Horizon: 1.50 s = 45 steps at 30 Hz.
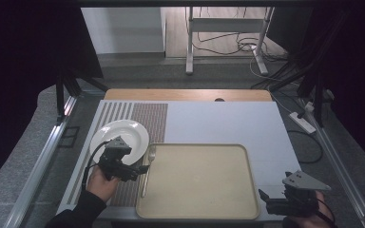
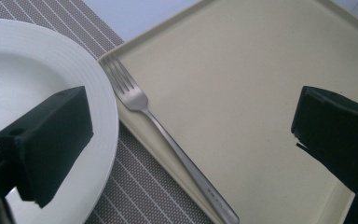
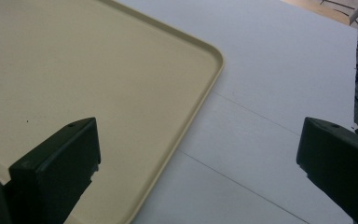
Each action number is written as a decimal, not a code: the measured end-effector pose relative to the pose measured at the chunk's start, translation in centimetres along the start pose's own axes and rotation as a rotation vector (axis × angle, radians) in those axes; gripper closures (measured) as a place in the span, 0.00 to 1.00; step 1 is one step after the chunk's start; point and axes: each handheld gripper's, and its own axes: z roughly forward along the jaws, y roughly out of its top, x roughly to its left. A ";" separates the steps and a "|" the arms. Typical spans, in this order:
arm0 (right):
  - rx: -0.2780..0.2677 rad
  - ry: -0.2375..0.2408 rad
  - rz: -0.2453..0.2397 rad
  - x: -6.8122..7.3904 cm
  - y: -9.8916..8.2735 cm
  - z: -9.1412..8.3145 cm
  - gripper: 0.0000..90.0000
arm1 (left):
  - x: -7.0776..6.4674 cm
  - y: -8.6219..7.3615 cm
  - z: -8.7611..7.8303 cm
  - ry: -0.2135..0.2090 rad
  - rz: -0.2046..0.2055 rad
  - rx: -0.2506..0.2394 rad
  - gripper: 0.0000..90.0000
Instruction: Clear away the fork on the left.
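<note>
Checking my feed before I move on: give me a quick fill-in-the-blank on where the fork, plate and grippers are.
1. The fork lies along the ___ edge of the beige tray.
2. The white plate sits on the striped ___.
3. Both the left gripper and the right gripper are ___.

Missing words: left; placemat; open

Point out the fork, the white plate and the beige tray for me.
fork (image 2: 168, 135): left gripper view, on the handle just below the tines.
white plate (image 1: 130, 130): high view, on the far right part of its rim.
beige tray (image 3: 98, 70): right gripper view, on its bare flat floor.
</note>
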 end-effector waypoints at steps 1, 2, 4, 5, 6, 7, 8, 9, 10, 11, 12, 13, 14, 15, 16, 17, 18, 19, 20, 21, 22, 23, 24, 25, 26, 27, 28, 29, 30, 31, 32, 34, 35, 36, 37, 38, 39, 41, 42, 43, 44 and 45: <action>0.000 0.000 0.000 0.0 0.0 0.0 0.00 | 0.0 -0.1 -0.1 0.002 -0.002 -0.001 0.00; 0.000 0.000 0.000 0.0 0.0 0.0 0.00 | 0.0 -0.2 -0.2 0.006 -0.002 0.000 0.00; 0.000 0.000 0.000 0.0 0.0 0.0 0.00 | 0.0 -0.5 -0.5 0.013 -0.006 -0.003 0.00; 0.000 0.000 0.000 0.0 0.0 0.0 0.00 | -0.1 -0.6 -0.6 0.018 -0.006 -0.004 0.00; 0.000 0.000 0.000 0.0 0.0 0.0 0.00 | -0.1 -0.7 -0.7 0.022 -0.008 -0.007 0.00; 0.000 0.000 0.000 0.0 0.0 0.0 0.00 | -0.1 -0.8 -0.8 0.026 -0.011 -0.009 0.00; 0.000 0.001 0.000 0.0 0.0 0.0 0.00 | -0.1 -0.9 -0.9 0.029 -0.016 -0.014 0.00; 0.001 0.001 -0.001 0.0 0.0 0.0 0.00 | -0.1 -1.0 -0.9 0.031 -0.019 -0.015 0.00; 0.001 0.002 -0.001 0.0 0.0 0.0 0.00 | 0.0 -1.1 -1.0 0.036 -0.019 -0.017 0.00; 0.001 0.001 -0.001 0.0 0.0 0.0 0.00 | 0.0 -1.2 -1.1 0.040 -0.019 -0.017 0.00; 0.001 0.002 -0.001 0.0 0.0 0.0 0.00 | 0.0 -1.3 -1.2 0.040 -0.021 -0.017 0.00; 0.001 0.002 -0.001 0.0 0.0 0.0 0.00 | 0.0 -1.4 -1.3 0.041 -0.024 -0.020 0.00; 0.001 0.002 0.000 0.0 0.0 0.0 0.00 | 0.0 -1.5 -1.3 0.042 -0.028 -0.024 0.00; 0.001 0.002 0.000 0.0 0.0 0.0 0.00 | 0.1 -1.5 -1.4 0.043 -0.028 -0.024 0.00; 0.001 0.002 0.000 0.0 0.0 0.0 0.00 | 0.1 -1.6 -1.5 0.046 -0.031 -0.027 0.00; 0.001 0.002 0.000 0.0 0.0 0.0 0.00 | 0.1 -1.7 -1.6 0.046 -0.032 -0.027 0.00; 0.002 0.002 0.000 0.0 0.0 0.0 0.00 | 0.1 -1.8 -1.6 0.047 -0.036 -0.028 0.00; 0.002 0.002 0.000 0.0 0.0 0.0 0.00 | 0.1 -1.9 -1.7 0.048 -0.038 -0.029 0.00; 0.002 0.002 0.000 0.0 0.0 0.0 0.00 | 0.1 -1.9 -1.8 0.048 -0.039 -0.029 0.00; 0.002 0.002 0.000 0.0 0.0 0.0 0.00 | 0.2 -2.0 -1.9 0.049 -0.041 -0.030 0.00; 0.002 0.002 0.000 0.0 0.0 0.0 0.00 | 0.2 -2.1 -1.9 0.049 -0.046 -0.033 0.00; 0.002 0.002 0.000 0.0 0.0 0.0 0.00 | 0.2 -2.2 -2.0 0.049 -0.046 -0.033 0.00; 0.002 0.002 0.000 0.0 0.0 0.0 0.00 | 0.2 -2.3 -2.1 0.048 -0.050 -0.035 0.00; 0.002 0.002 0.000 0.0 0.0 0.0 0.00 | 0.2 -2.4 -2.1 0.048 -0.053 -0.035 0.00; 0.002 0.002 0.000 0.0 0.0 0.0 0.00 | 0.3 -2.5 -2.2 0.046 -0.056 -0.036 0.00; 0.003 0.000 -0.001 0.0 0.0 0.0 0.00 | 0.3 -2.6 -2.2 0.047 -0.058 -0.039 0.00; 0.003 0.000 -0.001 0.0 0.0 0.0 0.00 | 0.3 -2.8 -2.3 0.047 -0.059 -0.043 0.00; 0.003 0.000 -0.001 0.0 0.0 0.0 0.00 | 0.3 -2.9 -2.4 0.049 -0.062 -0.048 0.00; 0.002 0.001 0.000 0.0 0.0 0.0 0.00 | 0.3 -3.0 -2.5 0.050 -0.062 -0.053 0.00; 0.002 0.002 0.000 0.0 0.0 0.0 0.00 | 0.3 -3.1 -2.6 0.046 -0.066 -0.058 0.00; 0.002 0.002 0.000 0.0 0.0 0.0 0.00 | 0.3 -3.2 -2.7 0.044 -0.070 -0.058 0.00; 0.002 0.001 0.000 0.0 0.0 0.0 0.00 | 0.3 -3.5 -2.8 0.045 -0.075 -0.058 0.00; 0.003 -0.001 0.000 0.0 0.0 0.0 0.00 | 0.3 -3.6 -2.9 0.045 -0.075 -0.058 0.00; 0.003 -0.001 0.000 0.0 0.0 0.0 0.00 | 0.3 -3.7 -3.0 0.047 -0.076 -0.058 0.00; 0.003 -0.001 -0.001 0.0 0.0 0.0 0.00 | 0.3 -3.8 -3.1 0.047 -0.078 -0.060 0.00; 0.004 -0.001 -0.001 0.0 0.0 0.0 0.00 | 0.3 -3.9 -3.2 0.048 -0.081 -0.061 0.00; 0.004 -0.002 -0.001 0.0 0.0 0.0 0.00 | 0.3 -4.0 -3.3 0.048 -0.083 -0.061 0.00; 0.004 -0.002 -0.001 0.0 0.0 0.0 0.00 | 0.3 -4.3 -3.4 0.048 -0.087 -0.061 0.00; 0.004 -0.002 -0.001 0.0 0.0 0.0 0.00 | 0.3 -4.4 -3.5 0.048 -0.091 -0.062 0.00; 0.003 -0.002 0.000 0.0 0.0 0.0 0.00 | 0.4 -4.6 -3.6 0.046 -0.091 -0.061 0.00; 0.003 -0.002 0.000 0.0 0.0 0.0 0.00 | 0.4 -4.7 -3.7 0.047 -0.093 -0.063 0.00; 0.004 -0.002 0.000 0.0 0.0 0.0 0.00 | 0.4 -4.8 -3.9 0.048 -0.096 -0.065 0.00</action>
